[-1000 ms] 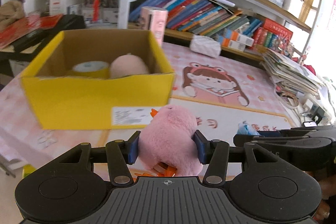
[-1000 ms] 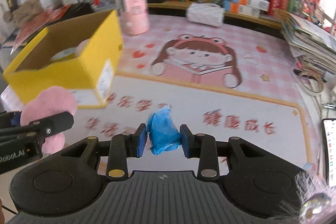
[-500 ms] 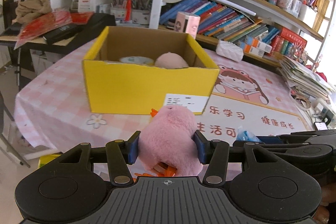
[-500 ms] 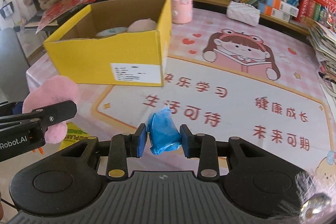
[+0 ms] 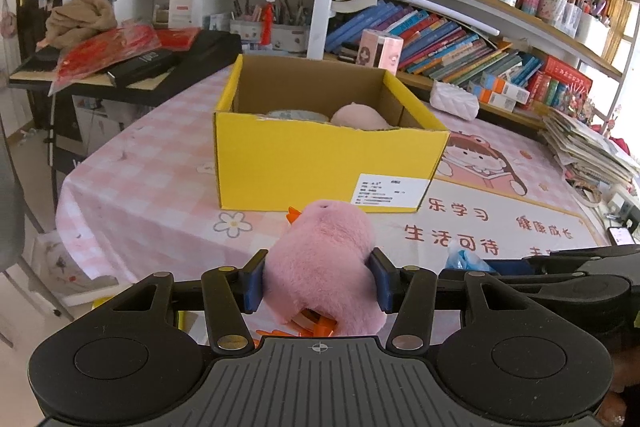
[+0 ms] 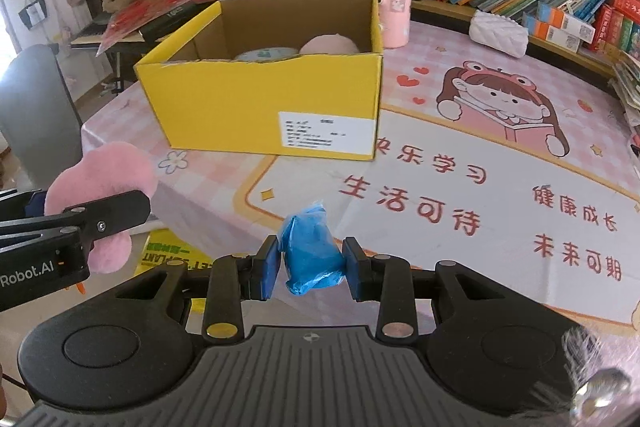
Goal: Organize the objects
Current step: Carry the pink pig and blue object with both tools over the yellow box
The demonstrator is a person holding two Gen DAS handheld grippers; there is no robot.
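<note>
My left gripper (image 5: pixel 316 281) is shut on a pink plush toy (image 5: pixel 322 263) with orange beak and feet, held over the table's near edge. My right gripper (image 6: pixel 310 267) is shut on a crumpled blue plastic wad (image 6: pixel 310 251). Ahead of both stands an open yellow cardboard box (image 5: pixel 320 171) (image 6: pixel 256 107) with a white label on its front. Inside it lie a pale pink round thing (image 5: pixel 360 117) (image 6: pixel 330 45) and a light-coloured disc (image 5: pixel 294 115) (image 6: pixel 266 54). In the right wrist view the left gripper's arm (image 6: pixel 76 223) and the plush (image 6: pixel 104 179) show at the left edge.
The table wears a pink checked cloth (image 5: pixel 152 163) and a cartoon mat (image 6: pixel 500 163). A pink cylinder (image 6: pixel 390 1) and a white quilted pouch (image 6: pixel 498 33) stand behind the box. Bookshelves (image 5: pixel 460 39) line the back, stacked papers (image 5: pixel 588 151) lie right, a cluttered side desk (image 5: pixel 120 63) left.
Both grippers have pulled back from the box with their loads held; the box now looks smaller and farther, and more of the table's near edge shows.
</note>
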